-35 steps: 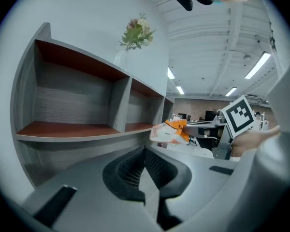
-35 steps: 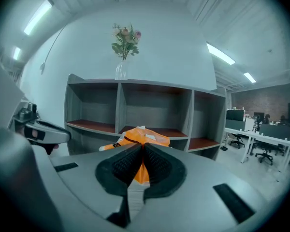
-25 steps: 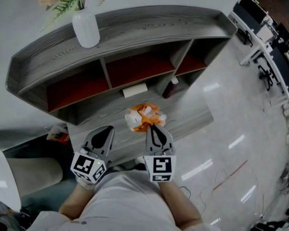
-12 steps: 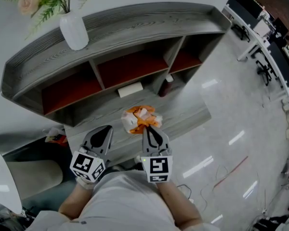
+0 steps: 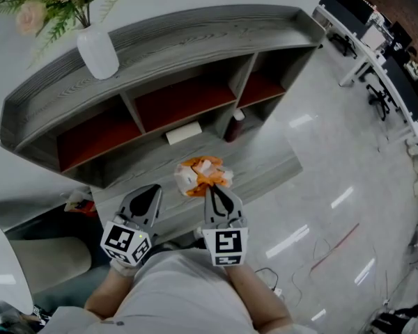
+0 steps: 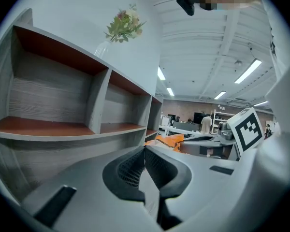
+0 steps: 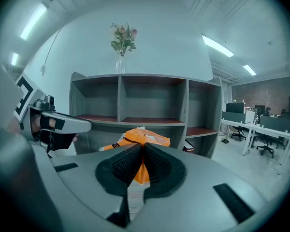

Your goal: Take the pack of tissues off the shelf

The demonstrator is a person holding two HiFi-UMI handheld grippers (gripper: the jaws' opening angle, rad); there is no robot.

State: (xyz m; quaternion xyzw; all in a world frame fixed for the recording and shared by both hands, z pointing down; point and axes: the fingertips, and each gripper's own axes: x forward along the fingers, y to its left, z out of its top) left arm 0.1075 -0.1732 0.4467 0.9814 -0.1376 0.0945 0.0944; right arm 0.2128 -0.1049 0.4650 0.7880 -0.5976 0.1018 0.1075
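Orange tissue pack (image 5: 198,172), just one, gripped by fingers of right gripper (image 5: 211,188); left gripper (image 5: 153,188) fingers closed, empty.

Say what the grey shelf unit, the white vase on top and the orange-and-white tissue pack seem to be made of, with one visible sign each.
The grey shelf unit: wood or wood-look laminate, matt; streaky grain lines. The white vase: probably ceramic or frosted glass; smooth, opaque. The orange-and-white tissue pack: likely thin plastic film; crumpled folds.
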